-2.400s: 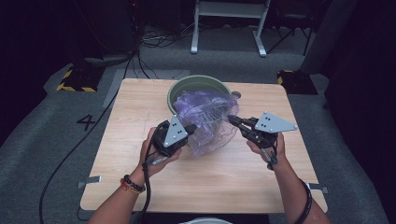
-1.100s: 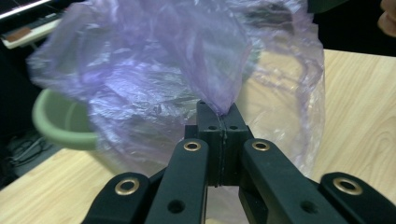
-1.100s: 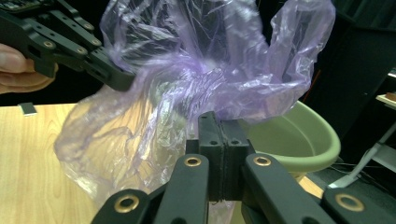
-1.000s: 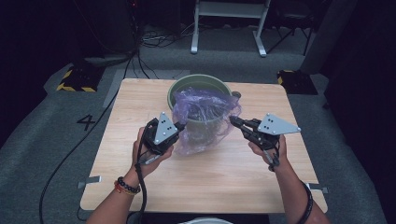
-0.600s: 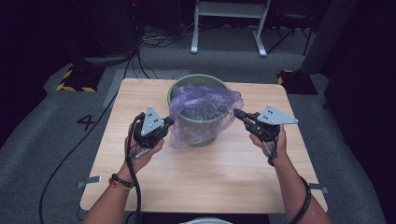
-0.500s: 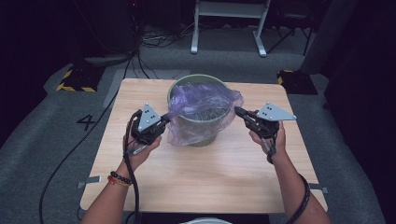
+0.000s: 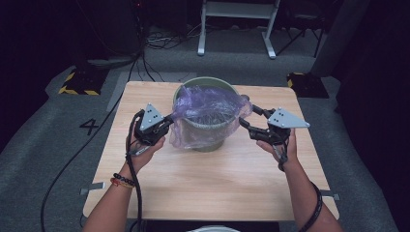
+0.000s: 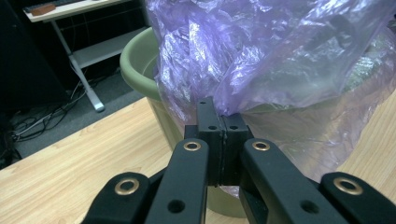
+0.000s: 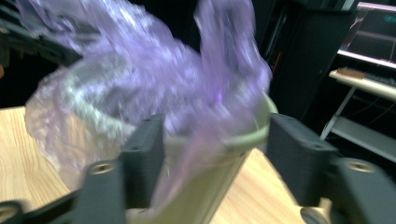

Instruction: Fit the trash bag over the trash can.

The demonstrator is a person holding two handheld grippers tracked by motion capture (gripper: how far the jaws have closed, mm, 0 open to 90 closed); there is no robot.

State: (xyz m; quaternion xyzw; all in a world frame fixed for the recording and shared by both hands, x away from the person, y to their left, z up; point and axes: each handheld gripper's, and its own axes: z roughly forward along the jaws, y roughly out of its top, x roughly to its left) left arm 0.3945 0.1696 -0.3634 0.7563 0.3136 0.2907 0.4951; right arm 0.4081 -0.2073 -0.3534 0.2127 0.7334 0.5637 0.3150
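Observation:
A green bucket [image 7: 209, 143] stands at the table's far middle with a thin purple plastic bag [image 7: 205, 108] draped over its rim. My left gripper [image 7: 170, 121] is at the bucket's left side, shut on the bag's edge [image 8: 219, 126], with the bag [image 8: 271, 56] stretched over the green rim [image 8: 137, 65]. At the bucket's right side my right gripper [image 7: 245, 112] stands open. Its jaws have just been opening. In the right gripper view they [image 9: 212, 133] straddle the bucket's rim [image 9: 243, 140] and the loose bag [image 9: 140, 70] without pressing on them.
The wooden table [image 7: 217, 193] has bare room in front of the bucket. Behind it stand a white metal frame [image 7: 237, 29] and floor cables [image 7: 159, 43]. A yellow-black striped block [image 7: 77, 84] lies on the floor at the far left.
My left gripper has pulled the bag leftward and down over the bucket's left rim. The right gripper's jaws have spread apart and let go of the bag's right edge.

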